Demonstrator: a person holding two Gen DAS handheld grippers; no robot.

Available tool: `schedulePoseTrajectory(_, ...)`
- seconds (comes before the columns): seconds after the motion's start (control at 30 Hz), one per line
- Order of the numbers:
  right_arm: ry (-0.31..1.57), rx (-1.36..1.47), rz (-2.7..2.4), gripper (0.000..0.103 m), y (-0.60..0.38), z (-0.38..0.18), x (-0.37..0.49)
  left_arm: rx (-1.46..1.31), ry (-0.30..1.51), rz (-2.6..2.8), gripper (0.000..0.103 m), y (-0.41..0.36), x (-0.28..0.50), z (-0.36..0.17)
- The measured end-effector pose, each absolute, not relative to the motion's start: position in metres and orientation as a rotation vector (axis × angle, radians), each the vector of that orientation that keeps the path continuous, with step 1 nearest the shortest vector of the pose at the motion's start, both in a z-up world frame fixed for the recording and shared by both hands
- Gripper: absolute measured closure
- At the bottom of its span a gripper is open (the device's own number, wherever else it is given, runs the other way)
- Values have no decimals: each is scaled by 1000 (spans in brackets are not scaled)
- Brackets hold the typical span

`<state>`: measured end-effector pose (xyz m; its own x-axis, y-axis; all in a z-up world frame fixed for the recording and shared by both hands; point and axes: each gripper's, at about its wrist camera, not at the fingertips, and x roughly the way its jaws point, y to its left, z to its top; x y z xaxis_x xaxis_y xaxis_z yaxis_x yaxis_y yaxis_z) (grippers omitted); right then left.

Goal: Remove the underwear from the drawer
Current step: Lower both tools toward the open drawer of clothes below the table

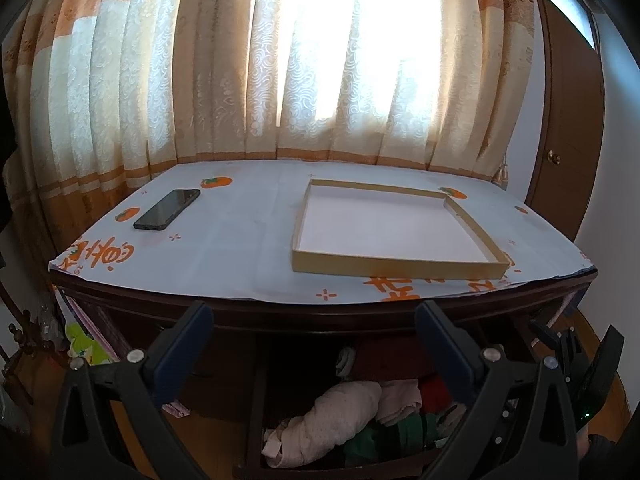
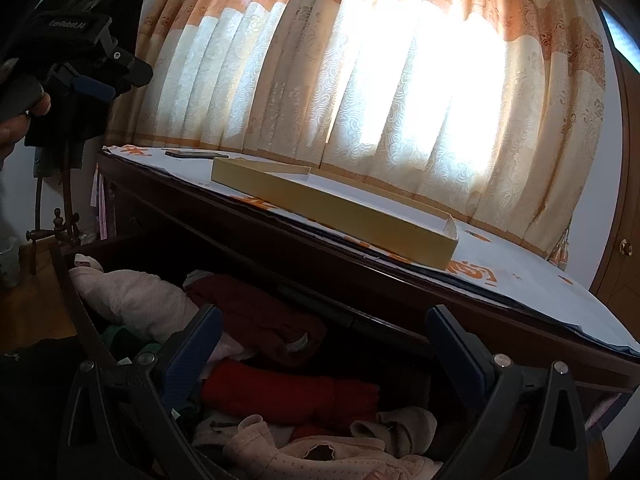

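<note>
The dark wooden drawer (image 2: pixel 76 312) stands pulled out under the table and is full of rolled underwear: pale pink (image 2: pixel 136 300), dark red (image 2: pixel 256 312), bright red (image 2: pixel 288 392) and beige lace (image 2: pixel 320 452) pieces. My right gripper (image 2: pixel 324 328) is open and empty just above the clothes. My left gripper (image 1: pixel 314 316) is open and empty, held higher in front of the table edge; the drawer's pink roll (image 1: pixel 340 416) lies below it. The left gripper also shows in the right wrist view (image 2: pixel 104 76), up at the left.
A shallow cardboard tray (image 1: pixel 400 266) sits on the table's white printed cover (image 1: pixel 224 240), with a black phone (image 1: pixel 168 209) to its left. Orange and cream curtains (image 1: pixel 280 80) hang behind. A brown door (image 1: pixel 568 140) stands at the right.
</note>
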<state>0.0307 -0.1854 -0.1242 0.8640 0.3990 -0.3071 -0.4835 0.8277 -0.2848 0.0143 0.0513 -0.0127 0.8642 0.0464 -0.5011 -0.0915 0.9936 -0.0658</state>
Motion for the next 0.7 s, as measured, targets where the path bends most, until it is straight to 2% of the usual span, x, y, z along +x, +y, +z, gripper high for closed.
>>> schedulePoseTrajectory(0.7, 290, -383, 506, 1, -184, -124, 20, -66, 540, 57, 0, 44, 14, -14)
